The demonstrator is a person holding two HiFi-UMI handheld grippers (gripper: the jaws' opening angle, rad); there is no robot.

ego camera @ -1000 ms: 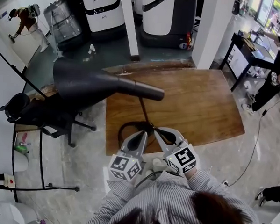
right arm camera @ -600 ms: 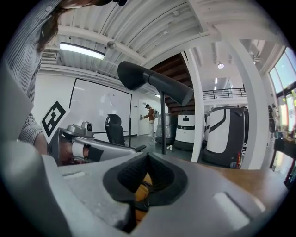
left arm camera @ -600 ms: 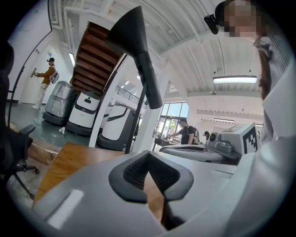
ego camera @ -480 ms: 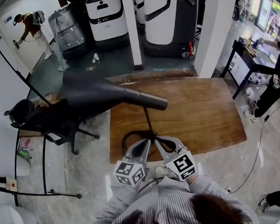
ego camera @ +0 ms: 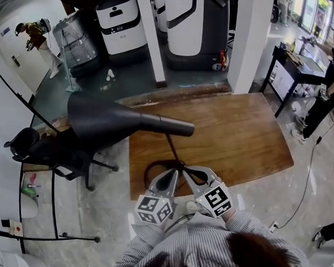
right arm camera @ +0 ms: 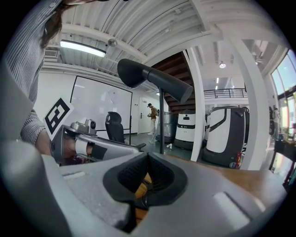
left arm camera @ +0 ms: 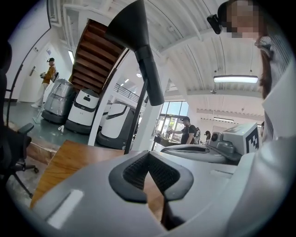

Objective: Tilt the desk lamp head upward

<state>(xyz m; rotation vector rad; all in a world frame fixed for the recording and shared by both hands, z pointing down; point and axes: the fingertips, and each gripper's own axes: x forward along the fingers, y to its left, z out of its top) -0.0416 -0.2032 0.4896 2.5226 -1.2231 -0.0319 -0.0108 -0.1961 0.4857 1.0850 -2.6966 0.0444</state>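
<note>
A black desk lamp stands on the wooden table [ego camera: 239, 134]. Its cone-shaped head [ego camera: 109, 120] points left, roughly level, on a thin stem [ego camera: 171, 146] above a ring base [ego camera: 154, 167]. My left gripper [ego camera: 169, 179] and right gripper [ego camera: 194, 174] are side by side just in front of the base, close to my chest, both shut with nothing held. In the left gripper view the lamp head [left arm camera: 132, 28] rises high above the shut left gripper [left arm camera: 149, 163]. In the right gripper view the lamp head [right arm camera: 148, 76] hangs above the shut right gripper [right arm camera: 147, 169].
A black office chair [ego camera: 46, 143] stands left of the table under the lamp head. White robot units [ego camera: 123, 16] and a pillar [ego camera: 250, 39] stand behind. At the far right are a dark desk [ego camera: 296, 61], a person [ego camera: 333, 74] and a floor cable [ego camera: 307, 165].
The head view has shifted a little. The lamp head keeps the same tilt and both grippers stay shut in front of the base.
</note>
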